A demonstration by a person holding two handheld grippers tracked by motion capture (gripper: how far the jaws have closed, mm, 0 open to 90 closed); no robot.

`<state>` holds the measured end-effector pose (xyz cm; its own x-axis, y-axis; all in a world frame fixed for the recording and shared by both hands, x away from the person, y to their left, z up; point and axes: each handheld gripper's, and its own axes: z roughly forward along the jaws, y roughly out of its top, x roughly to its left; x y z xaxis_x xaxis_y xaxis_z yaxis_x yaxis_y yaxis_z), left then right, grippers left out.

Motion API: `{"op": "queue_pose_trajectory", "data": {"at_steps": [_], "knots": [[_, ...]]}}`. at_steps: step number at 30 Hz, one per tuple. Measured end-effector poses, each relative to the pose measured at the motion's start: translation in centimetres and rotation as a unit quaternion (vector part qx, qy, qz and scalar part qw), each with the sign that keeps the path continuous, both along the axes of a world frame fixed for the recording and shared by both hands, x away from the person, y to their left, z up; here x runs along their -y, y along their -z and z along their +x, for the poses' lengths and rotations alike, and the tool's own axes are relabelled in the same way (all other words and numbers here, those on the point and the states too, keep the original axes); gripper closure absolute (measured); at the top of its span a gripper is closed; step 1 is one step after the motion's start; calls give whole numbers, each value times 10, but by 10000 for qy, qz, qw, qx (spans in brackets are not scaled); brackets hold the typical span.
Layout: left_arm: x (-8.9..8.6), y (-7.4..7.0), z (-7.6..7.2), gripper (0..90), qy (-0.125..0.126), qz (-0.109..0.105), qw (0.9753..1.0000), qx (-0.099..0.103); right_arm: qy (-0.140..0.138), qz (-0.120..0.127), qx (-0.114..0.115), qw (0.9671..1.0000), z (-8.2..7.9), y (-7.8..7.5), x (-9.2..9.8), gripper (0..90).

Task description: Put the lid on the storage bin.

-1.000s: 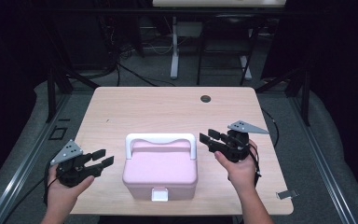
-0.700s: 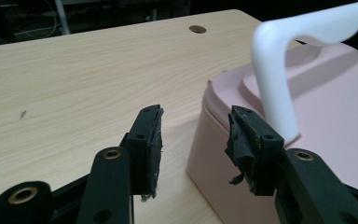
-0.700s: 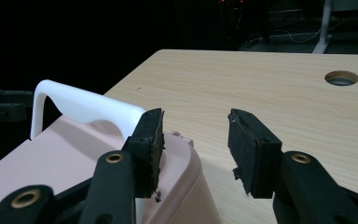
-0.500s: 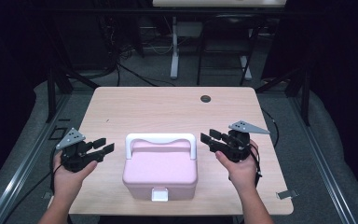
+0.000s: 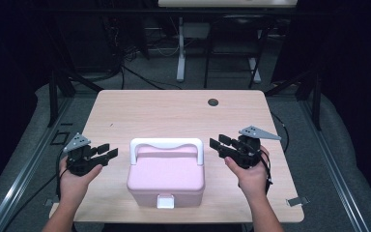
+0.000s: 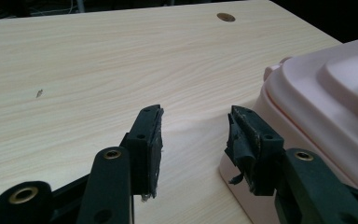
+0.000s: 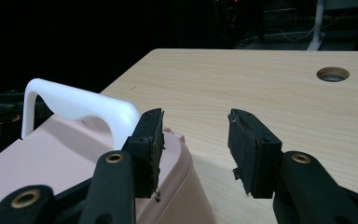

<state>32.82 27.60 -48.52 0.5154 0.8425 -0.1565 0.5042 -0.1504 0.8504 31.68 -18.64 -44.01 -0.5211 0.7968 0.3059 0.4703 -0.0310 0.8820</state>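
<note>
Light wood-grain table (image 5: 174, 111), rectangular, carrying a round cable hole (image 5: 213, 102) near its far edge, beyond the pink box (image 5: 166, 176). The box stands at the near middle of the table, lid shut, its white handle (image 5: 166, 145) raised upright across the far side of the lid and a white latch (image 5: 165, 201) on the wall facing me. Around the table lies grey floor; dark metal frame rails run along both sides of it, and black cables trail over the floor behind. Past the far edge stands a white desk leg (image 5: 180, 53) against a dark, unlit background.

My left gripper (image 5: 107, 152) hovers just left of the box, near its far left corner, with its jaws apart and nothing between them; in the left gripper view (image 6: 193, 140) the box wall sits close beside the right-hand jaw, and I cannot tell whether they touch. My right gripper (image 5: 218, 145) hovers just right of the box, level with the handle, jaws likewise apart and empty; in the right gripper view (image 7: 193, 140) the handle rises behind the left-hand jaw.

No brand, label or legible writing shows on the box, the table or the grippers.
</note>
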Motion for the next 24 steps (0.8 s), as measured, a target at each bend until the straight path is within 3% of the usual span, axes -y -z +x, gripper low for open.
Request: {"op": "queue_pose_trajectory", "data": {"at_steps": [7, 15, 19, 24], "knots": [[1, 17, 5, 543, -35, 94, 9998, -144, 8, 1, -13, 10000, -1, 1, 1, 545], [1, 32, 4, 543, -105, 101, 9998, -126, 6, -7, -28, 10000, -1, 2, 1, 544], [-1, 40, 1, 543, -27, 273, 9994, -212, 6, -18, -29, 10000, -2, 3, 2, 544], [-6, 43, 4, 541, -96, 222, 9994, -229, 43, -26, -55, 10000, -2, 6, 3, 544]]}}
